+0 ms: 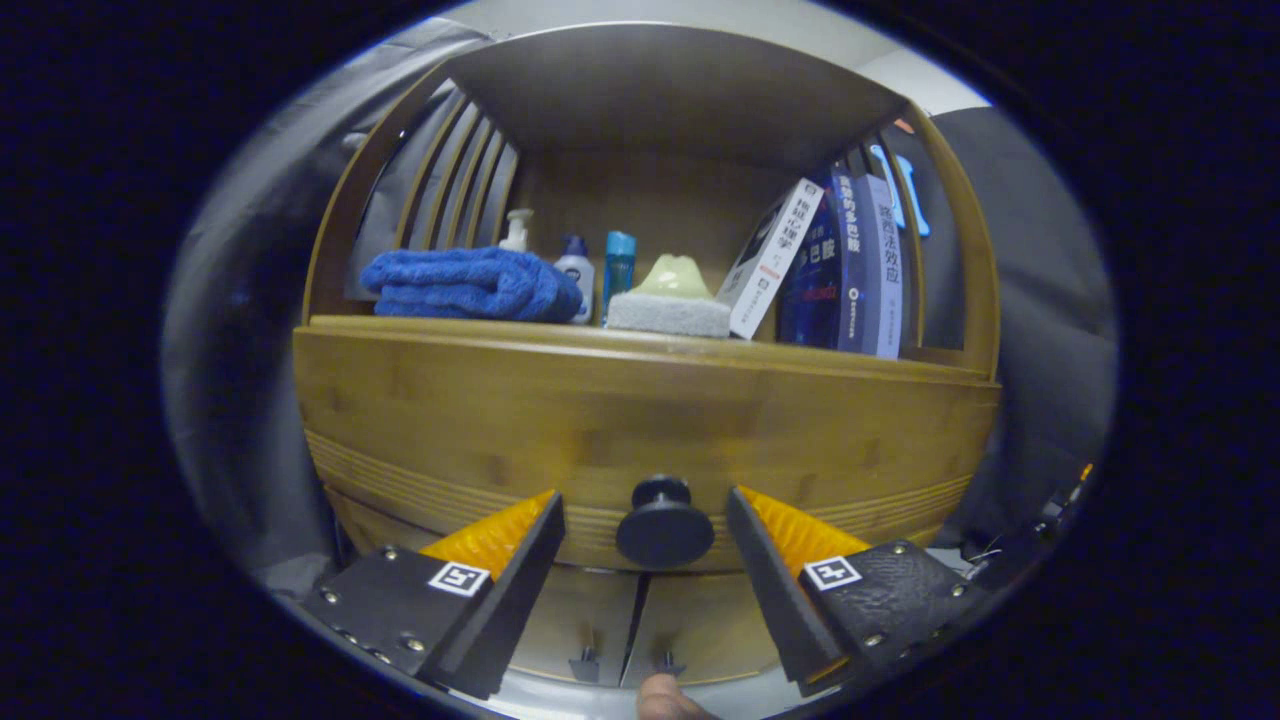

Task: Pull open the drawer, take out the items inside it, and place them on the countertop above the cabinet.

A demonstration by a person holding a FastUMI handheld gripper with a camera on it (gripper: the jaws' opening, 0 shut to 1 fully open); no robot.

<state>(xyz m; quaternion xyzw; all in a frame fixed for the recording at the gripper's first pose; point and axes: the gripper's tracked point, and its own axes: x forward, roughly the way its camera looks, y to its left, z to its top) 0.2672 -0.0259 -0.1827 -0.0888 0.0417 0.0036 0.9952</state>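
A wooden cabinet's drawer front (640, 420) faces me, closed, with a round dark knob (664, 525) at its lower middle. My gripper (645, 515) is open, and the knob sits between its two fingertips with a gap on each side. What is inside the drawer is hidden. The countertop (600, 335) runs just above the drawer, under a shelf roof.
On the countertop stand a folded blue towel (460, 285), small bottles (575, 270), a grey sponge block (668, 313) with a pale green piece on top, and leaning books (840, 265). Two lower cabinet doors (640, 625) with small handles sit beneath the drawer. A fingertip (665, 700) shows below.
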